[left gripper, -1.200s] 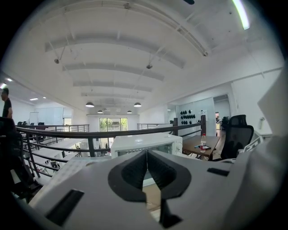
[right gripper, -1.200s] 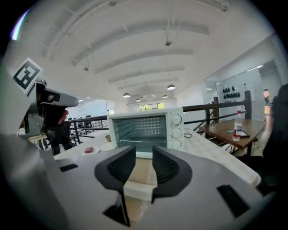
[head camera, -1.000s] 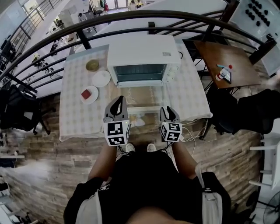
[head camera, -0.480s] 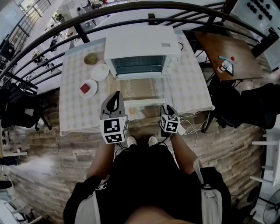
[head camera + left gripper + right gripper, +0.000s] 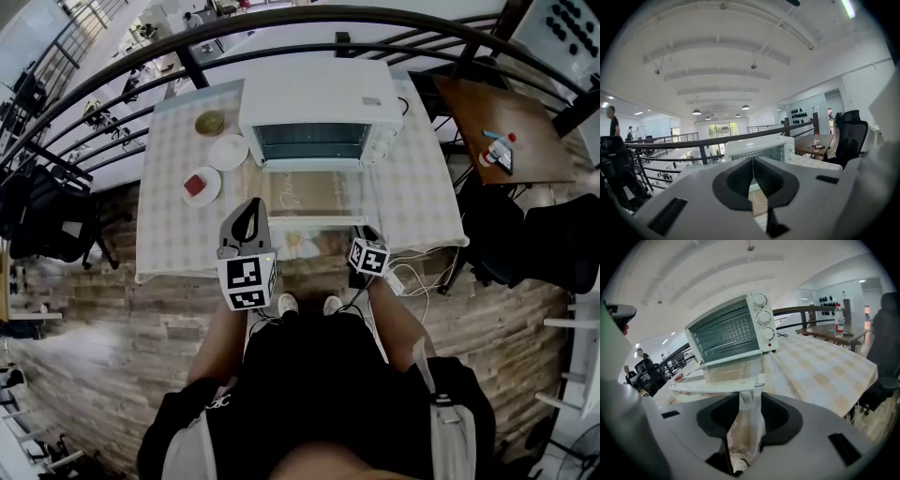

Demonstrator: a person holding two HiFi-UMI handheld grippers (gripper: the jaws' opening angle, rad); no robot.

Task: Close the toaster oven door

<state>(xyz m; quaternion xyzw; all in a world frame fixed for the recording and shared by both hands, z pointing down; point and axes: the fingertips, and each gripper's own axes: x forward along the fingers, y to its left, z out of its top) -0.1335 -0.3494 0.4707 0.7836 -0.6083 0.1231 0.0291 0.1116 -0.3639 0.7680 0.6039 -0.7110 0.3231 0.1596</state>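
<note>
— Grippers first: how did they stand?

— On the right gripper (image 5: pixel 362 232) (image 5: pixel 750 401) the jaws were opening. One end of the handle (image 5: pixel 315 220) (image 5: pixel 740 386) stood between them, and the pads looked clear of it. The left gripper (image 5: pixel 250 214) (image 5: pixel 752 160) hung just left of the door, jaws closed together on nothing.

— And the door?

— The door (image 5: pixel 314 195) (image 5: pixel 719 373) lay wide open and flat. It stuck out from the toaster oven (image 5: pixel 314 94) (image 5: pixel 729 331) toward the person, over the checked table (image 5: pixel 178 239).

— What else was about?

— Left of the oven sat a bowl (image 5: pixel 210 123), a white plate (image 5: pixel 229 152) and a plate with something red on it (image 5: pixel 201 186). A dark railing (image 5: pixel 281 19) ran behind. A wooden table (image 5: pixel 506 112) with a bottle (image 5: pixel 494 150) stood to the right.
</note>
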